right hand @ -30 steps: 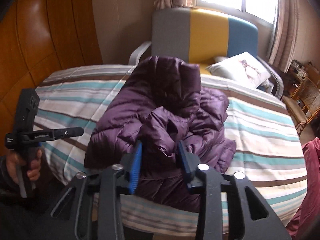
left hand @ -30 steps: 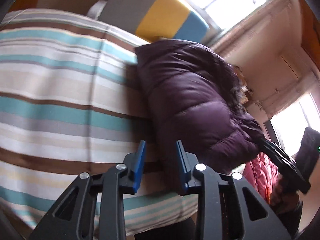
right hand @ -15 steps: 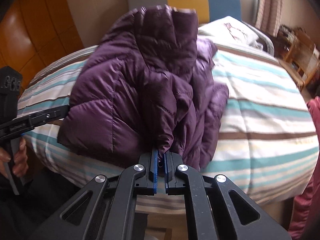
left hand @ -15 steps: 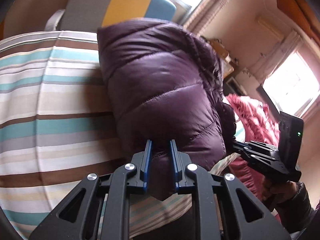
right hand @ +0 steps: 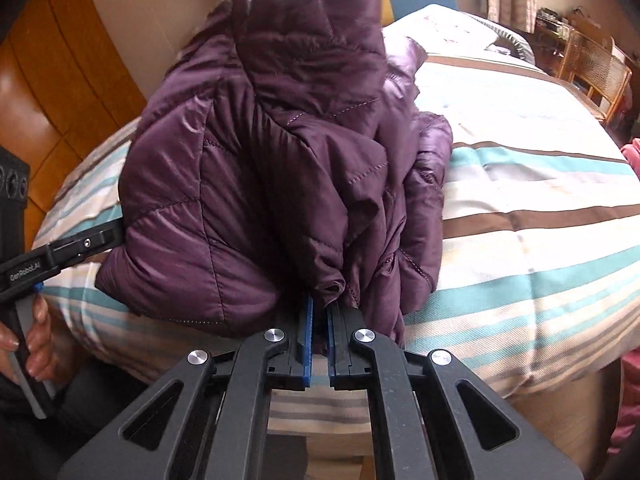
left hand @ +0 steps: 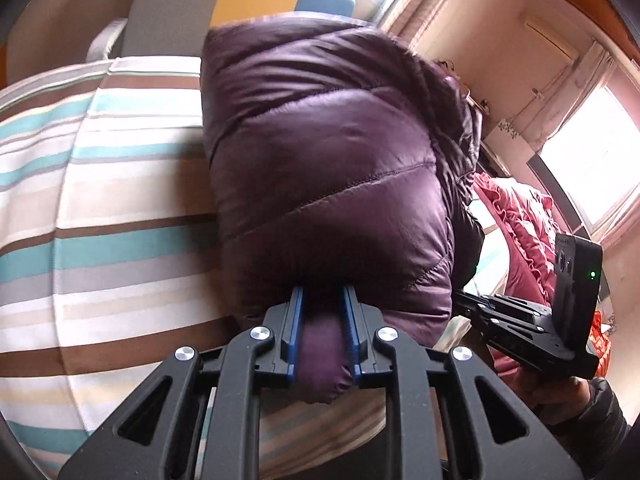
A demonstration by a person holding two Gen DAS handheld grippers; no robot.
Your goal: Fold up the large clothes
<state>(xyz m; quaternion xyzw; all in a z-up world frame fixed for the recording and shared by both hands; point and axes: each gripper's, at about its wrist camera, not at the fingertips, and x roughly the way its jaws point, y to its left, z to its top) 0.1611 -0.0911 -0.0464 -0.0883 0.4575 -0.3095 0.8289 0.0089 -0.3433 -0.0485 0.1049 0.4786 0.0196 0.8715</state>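
Note:
A dark purple puffer jacket [left hand: 332,168] lies bunched on the striped bedspread [left hand: 104,208], near the bed's front edge. My left gripper [left hand: 322,296] is shut on a thick padded edge of the jacket at its near left side. My right gripper [right hand: 320,304] is shut on a thin fold of the jacket [right hand: 280,152] at its near middle edge. The left gripper [right hand: 86,244] shows at the jacket's left side in the right wrist view. The right gripper [left hand: 520,320] shows at lower right in the left wrist view.
A grey, yellow and blue headboard [left hand: 240,4] stands behind the bed. A white pillow [right hand: 460,28] lies at the far end. Red-pink bedding [left hand: 524,216] lies to the right. A wicker chair [right hand: 596,72] stands beyond. Orange wooden panels [right hand: 60,80] are on the left.
Both grippers moved in from open to the jacket's near edge and shut on it. The jacket now fills more of both views.

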